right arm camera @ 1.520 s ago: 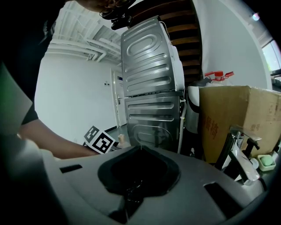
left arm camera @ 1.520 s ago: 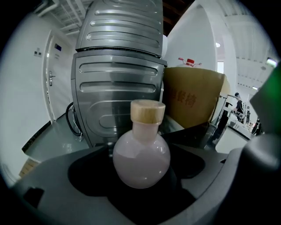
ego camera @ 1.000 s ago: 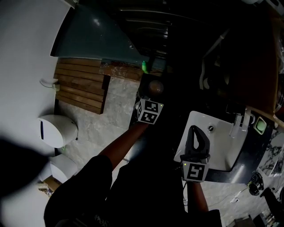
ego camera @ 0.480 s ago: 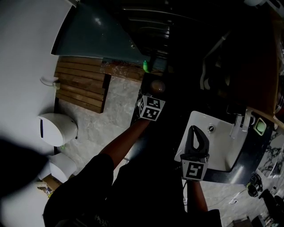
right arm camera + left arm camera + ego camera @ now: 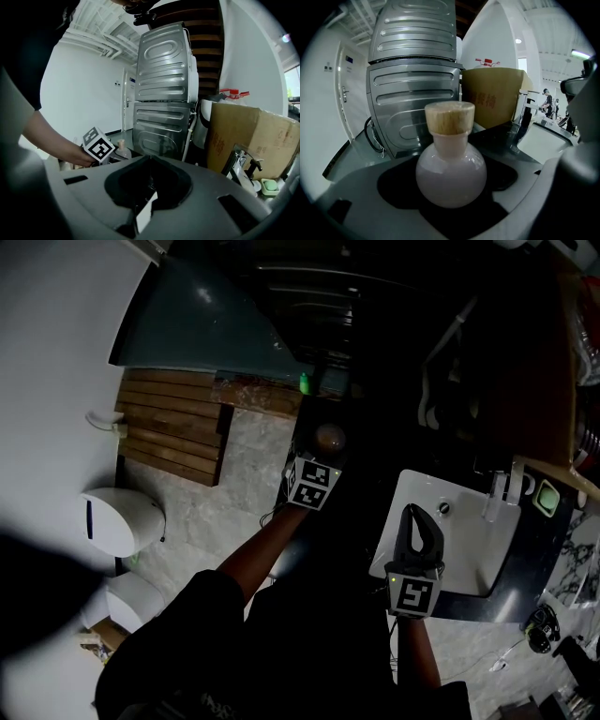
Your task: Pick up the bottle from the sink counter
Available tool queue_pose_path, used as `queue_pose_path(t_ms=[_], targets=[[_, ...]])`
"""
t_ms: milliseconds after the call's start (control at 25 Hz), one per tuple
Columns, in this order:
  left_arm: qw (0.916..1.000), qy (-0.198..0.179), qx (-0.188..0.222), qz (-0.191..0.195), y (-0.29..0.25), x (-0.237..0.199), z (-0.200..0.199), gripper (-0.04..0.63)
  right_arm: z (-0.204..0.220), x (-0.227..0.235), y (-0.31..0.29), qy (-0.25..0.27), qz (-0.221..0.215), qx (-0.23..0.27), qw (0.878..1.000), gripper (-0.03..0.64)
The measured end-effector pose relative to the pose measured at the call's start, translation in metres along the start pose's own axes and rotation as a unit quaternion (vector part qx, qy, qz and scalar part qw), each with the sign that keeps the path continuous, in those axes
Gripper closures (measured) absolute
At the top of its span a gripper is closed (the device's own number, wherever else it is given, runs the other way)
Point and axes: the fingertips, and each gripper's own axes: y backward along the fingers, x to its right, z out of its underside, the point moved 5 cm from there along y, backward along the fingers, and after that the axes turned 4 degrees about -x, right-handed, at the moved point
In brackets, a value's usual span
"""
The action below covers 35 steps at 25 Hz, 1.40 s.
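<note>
Left tongs (image 5: 322, 454) are spread apart with the bottle (image 5: 451, 173) sitting right between them. It's a round pale pink one with a cork stopper, upright on the dark worktop (image 5: 499, 136), and there's a dark gap either side of its belly. Right tongs (image 5: 149, 158) are closed with nothing in them, hanging over the white sink (image 5: 469, 554). Behind the bottle there's a silver machine (image 5: 412, 93) and a cardboard box (image 5: 494, 96).
</note>
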Motion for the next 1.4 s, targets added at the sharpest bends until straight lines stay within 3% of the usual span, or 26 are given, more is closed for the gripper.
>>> queue_pose_path(t_ms=[280,480,1000,1400], targets=[[0.9993,0.017,-0.007,0.031,0.043,0.03,0.015,0.189,-0.013,-0.001,0.025,0.013,0.027,0.032,0.999,0.578],[0.9982,0.035,-0.002,0.049,0.083,0.049,0.018,0.189,-0.021,-0.013,0.05,-0.034,0.033,0.064,0.997,0.578],[0.9957,0.031,0.066,0.058,0.189,0.074,0.024,0.189,-0.009,-0.059,0.11,-0.074,0.044,0.071,0.994,0.578],[0.9943,0.007,0.078,0.072,0.258,0.102,0.06,0.189,0.01,-0.113,0.155,-0.07,0.03,0.068,0.995,0.578]])
